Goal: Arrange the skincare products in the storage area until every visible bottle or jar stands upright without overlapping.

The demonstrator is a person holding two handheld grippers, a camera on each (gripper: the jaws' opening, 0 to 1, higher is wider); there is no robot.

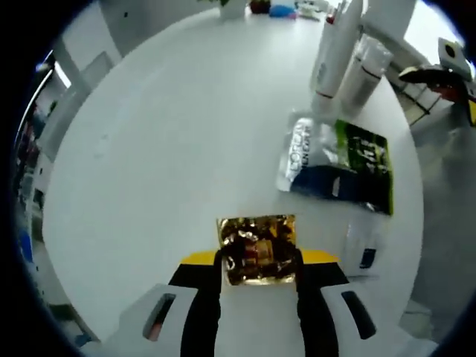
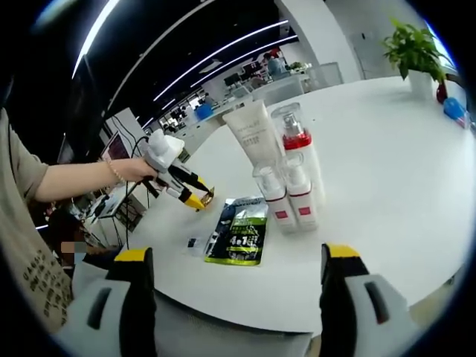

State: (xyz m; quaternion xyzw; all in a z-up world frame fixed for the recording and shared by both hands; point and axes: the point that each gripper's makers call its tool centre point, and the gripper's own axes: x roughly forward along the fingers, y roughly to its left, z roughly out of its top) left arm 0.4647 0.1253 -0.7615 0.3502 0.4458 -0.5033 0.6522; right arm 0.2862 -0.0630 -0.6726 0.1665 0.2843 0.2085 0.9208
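A shiny gold packet point(image 1: 256, 249) is pinched by the left gripper point(image 1: 259, 260) above the white table point(image 1: 149, 149). The right gripper point(image 2: 234, 268) is wide open, nothing in it. The standing bottles point(image 2: 286, 175) could be knocked over by a careless swing

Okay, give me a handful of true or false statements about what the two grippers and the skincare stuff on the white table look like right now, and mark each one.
1. The left gripper is shut on a gold foil sachet. True.
2. The right gripper holds a bottle. False: it is open and holds nothing.
3. The white bottles stand upright in a cluster. True.
4. The green and black sachet stands upright. False: it lies flat on the white table.
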